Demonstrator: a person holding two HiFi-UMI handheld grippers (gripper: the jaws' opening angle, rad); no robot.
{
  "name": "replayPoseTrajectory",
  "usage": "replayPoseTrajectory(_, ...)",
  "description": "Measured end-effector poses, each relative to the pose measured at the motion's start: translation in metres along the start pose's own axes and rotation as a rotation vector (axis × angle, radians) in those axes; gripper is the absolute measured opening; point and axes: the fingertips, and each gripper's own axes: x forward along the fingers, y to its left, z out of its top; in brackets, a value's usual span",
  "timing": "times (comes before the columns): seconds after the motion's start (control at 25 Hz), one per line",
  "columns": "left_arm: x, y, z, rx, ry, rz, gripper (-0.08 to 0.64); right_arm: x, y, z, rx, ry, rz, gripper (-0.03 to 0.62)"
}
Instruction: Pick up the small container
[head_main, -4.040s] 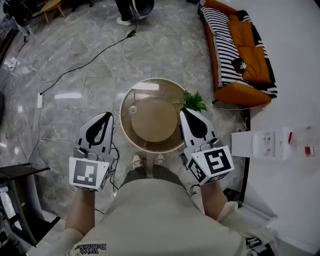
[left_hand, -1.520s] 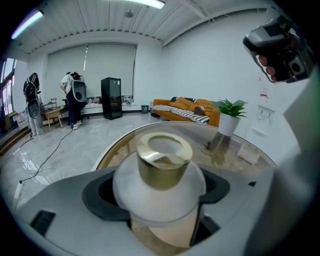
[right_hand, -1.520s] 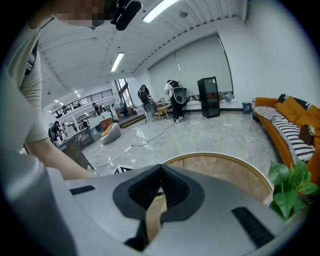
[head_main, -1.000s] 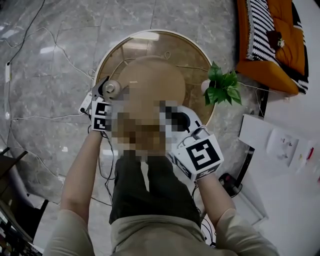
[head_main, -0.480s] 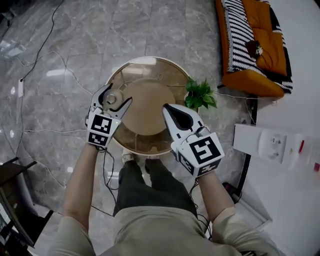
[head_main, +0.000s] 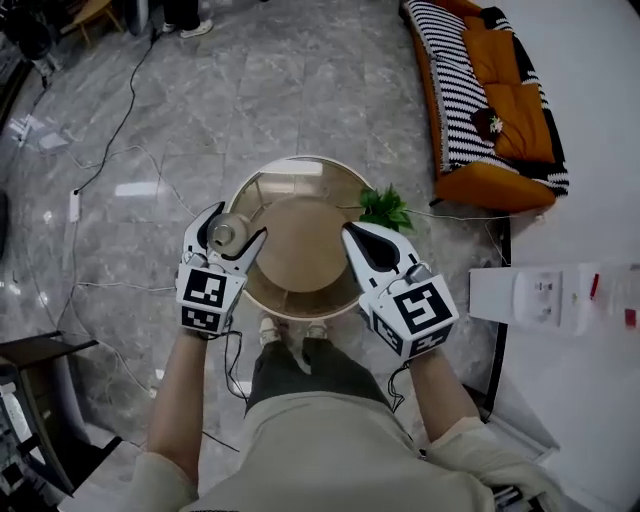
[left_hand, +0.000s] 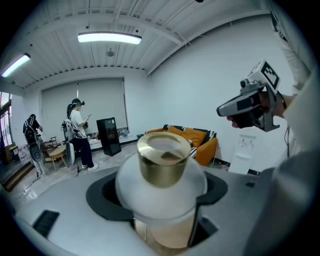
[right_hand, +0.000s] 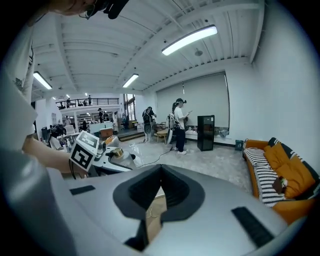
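Observation:
The small container (head_main: 222, 235), a frosted glass jar with a gold lid, sits between the jaws of my left gripper (head_main: 229, 238), which is shut on it and holds it in the air above the left edge of the round table (head_main: 300, 300). The left gripper view shows the container (left_hand: 162, 167) upright, its body pinched at the left gripper (left_hand: 162, 212). My right gripper (head_main: 352, 232) hovers over the table's right side, shut, with nothing in it. In the right gripper view its jaws meet at the right gripper's tip (right_hand: 160, 168), and the held container (right_hand: 116, 153) shows to the left.
A green plant (head_main: 385, 208) stands by the table's right rim. An orange and striped sofa (head_main: 485, 100) is at the far right, a white dispenser (head_main: 560, 295) near the right wall. Cables (head_main: 120, 130) cross the marble floor. People (left_hand: 77, 132) stand far off.
Both grippers have risen away from the table. The left one has carried the container up with it. The view has pulled back and shows more floor.

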Motion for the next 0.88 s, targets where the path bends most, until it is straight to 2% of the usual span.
replayPoseTrajectory(0.16, -0.047, -0.015, 0.038, -0.023, -0.032, 0.004, 0.336, -0.038, 0.013, 0.032, -0.034, -0.049, 0.006, -0.003)
replayPoseTrajectory(0.44, -0.11, -0.049, 0.09, 0.048, -0.098, -0.031, 0.336, -0.088, 0.031, 0.065, -0.072, -0.106, 0.005, -0.003)
replayPoseTrajectory(0.64, -0.142, -0.066, 0.104, 0.082, -0.125, -0.048, 0.336, -0.098, 0.051, 0.06, -0.044, -0.107, 0.033, -0.003)
replayPoseTrajectory(0.88, -0.169, -0.082, 0.1, 0.073, -0.135, -0.075, 0.337, -0.101, 0.072, 0.052, -0.049, -0.078, 0.043, -0.003)
